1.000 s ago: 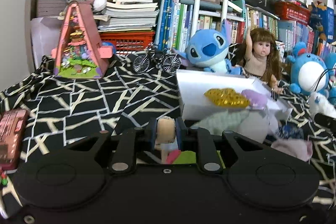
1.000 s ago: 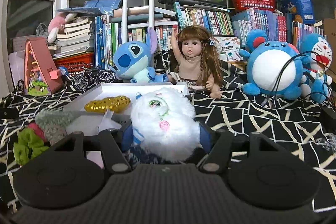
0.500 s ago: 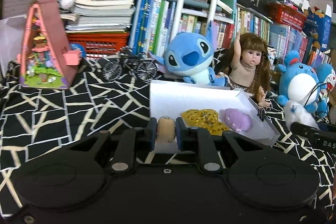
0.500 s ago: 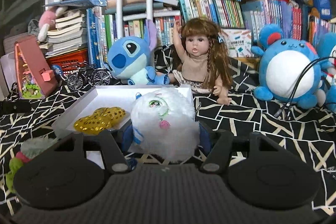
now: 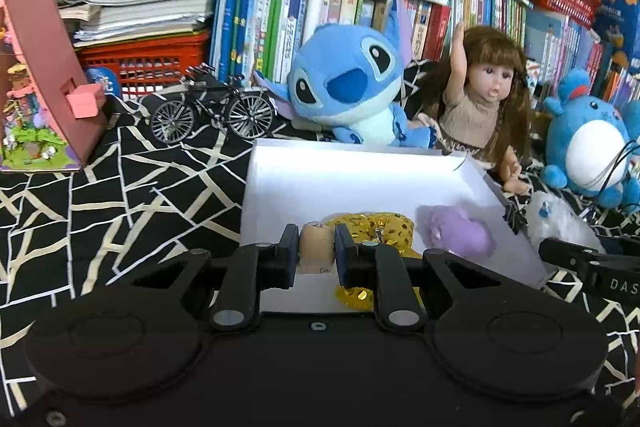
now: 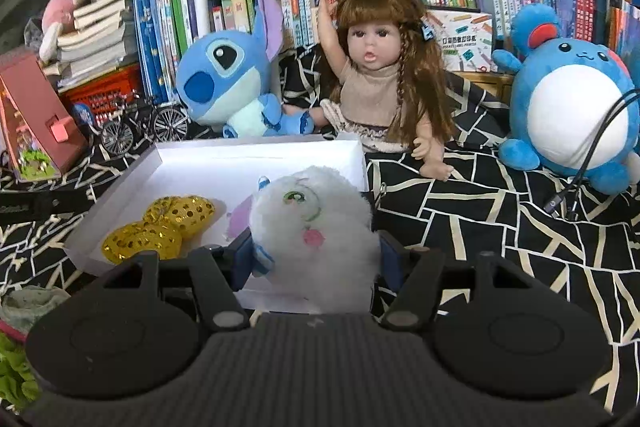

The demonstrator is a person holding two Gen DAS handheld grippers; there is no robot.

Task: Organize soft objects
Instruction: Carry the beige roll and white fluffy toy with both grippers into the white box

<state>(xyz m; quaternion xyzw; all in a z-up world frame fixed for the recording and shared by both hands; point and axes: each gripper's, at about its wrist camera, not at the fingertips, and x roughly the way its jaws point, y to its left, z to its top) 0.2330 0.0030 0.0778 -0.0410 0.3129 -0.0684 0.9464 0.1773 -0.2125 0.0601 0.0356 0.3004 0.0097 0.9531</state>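
Note:
A white shallow box point(image 5: 360, 171) lies on the patterned cloth; it also shows in the right wrist view point(image 6: 256, 155). Inside it lie a gold sequined toy point(image 5: 384, 227) and a purple plush point(image 5: 460, 231). My left gripper point(image 5: 317, 254) is shut on a small tan cylinder-shaped toy point(image 5: 316, 251) and holds it over the box's near left part. My right gripper point(image 6: 316, 255) is shut on a fluffy white plush point(image 6: 316, 223), held over the box's near right corner. The white plush also shows at the right of the left wrist view point(image 5: 556, 219).
A blue Stitch plush point(image 5: 352, 83), a doll point(image 5: 484, 99) and a round blue plush point(image 5: 588, 143) sit behind the box. A model bicycle point(image 5: 212, 107) and pink toy house point(image 5: 40, 99) stand at the left. Green and grey soft items point(image 6: 16, 347) lie near left.
Both grippers have moved forward toward the box with their toys; they now hang over its near edge. The box and the toys in it look larger.

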